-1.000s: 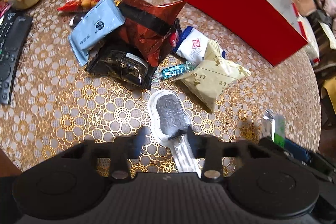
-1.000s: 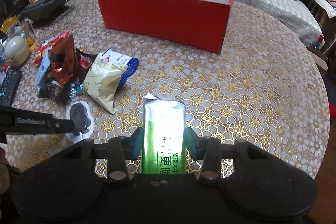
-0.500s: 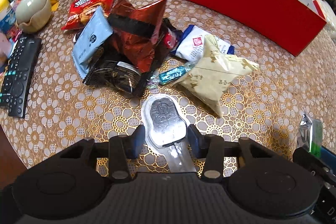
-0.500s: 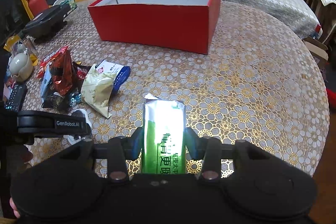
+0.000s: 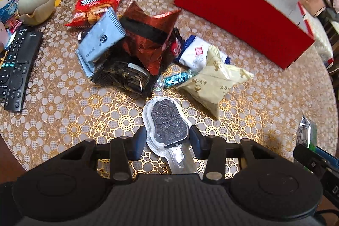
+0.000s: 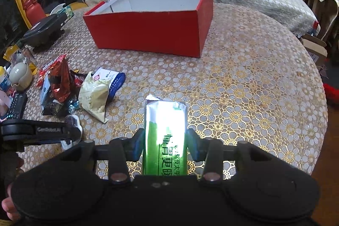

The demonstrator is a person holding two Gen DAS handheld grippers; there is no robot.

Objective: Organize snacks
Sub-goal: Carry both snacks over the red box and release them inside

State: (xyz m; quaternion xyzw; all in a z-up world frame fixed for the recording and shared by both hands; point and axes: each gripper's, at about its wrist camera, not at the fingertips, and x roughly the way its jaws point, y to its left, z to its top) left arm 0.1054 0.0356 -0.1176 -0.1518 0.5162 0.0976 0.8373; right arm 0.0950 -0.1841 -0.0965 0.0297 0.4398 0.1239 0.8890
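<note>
L wrist view: left tool (image 5: pixel 167 137) clamped on a clear-wrapped dark ice-pop snack (image 5: pixel 168 124), one finger each side of the wrapper, stick end pointing back toward the camera. Whether it's lifted off the bench (image 5: pixel 63 111) or lying on it: can't tell. Just beyond is the snack pile: cream packet (image 5: pixel 214 84), small blue candy (image 5: pixel 178 77), black packet (image 5: pixel 125 75), dark red foil bag (image 5: pixel 150 35), pale blue packet (image 5: pixel 101 39), red chip bag (image 5: pixel 95 7), white/blue packet (image 5: pixel 195 52). Red box (image 5: pixel 239 14) far right, apart from pile. TV remote (image 5: pixel 17 65) at left edge.

R wrist view: right tool (image 6: pixel 165 141) closed on a green/silver packet (image 6: pixel 165 130), held lengthwise between the fingers, above the bench (image 6: pixel 254 77). Red box (image 6: pixel 152 33) ahead, open top, white inside. Snack pile (image 6: pixel 80 86) to the left. Left tool (image 6: pixel 70 132) low left w/ the ice-pop.
</note>
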